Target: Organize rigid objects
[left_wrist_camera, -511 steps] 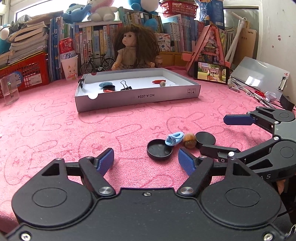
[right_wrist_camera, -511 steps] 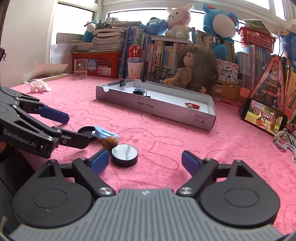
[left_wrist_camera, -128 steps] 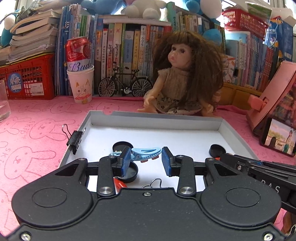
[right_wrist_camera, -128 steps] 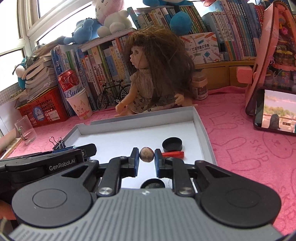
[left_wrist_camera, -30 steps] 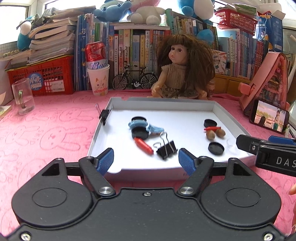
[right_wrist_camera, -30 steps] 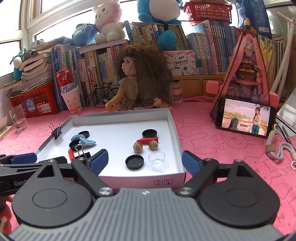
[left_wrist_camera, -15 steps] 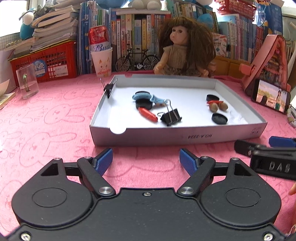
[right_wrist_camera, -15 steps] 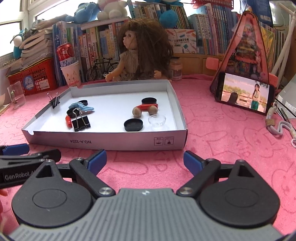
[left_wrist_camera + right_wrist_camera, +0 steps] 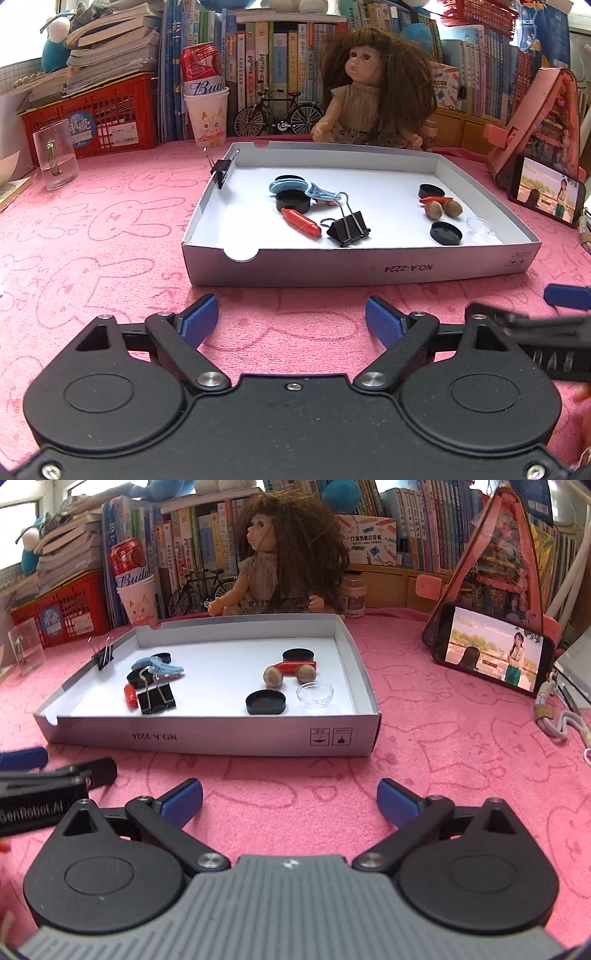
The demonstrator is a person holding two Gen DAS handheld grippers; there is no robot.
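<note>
A shallow white box tray sits on the pink cloth. In it lie a black binder clip, a red tube, a blue hair clip, black caps, two brown nuts and a clear dish. My left gripper is open and empty, in front of the tray. My right gripper is open and empty, also in front of it.
A doll sits behind the tray. A can on a paper cup, a toy bicycle, a red basket and books stand at the back. A glass is at left, a phone at right.
Both grippers have drawn back from the tray toward me and stay open. The tray's contents have not moved.
</note>
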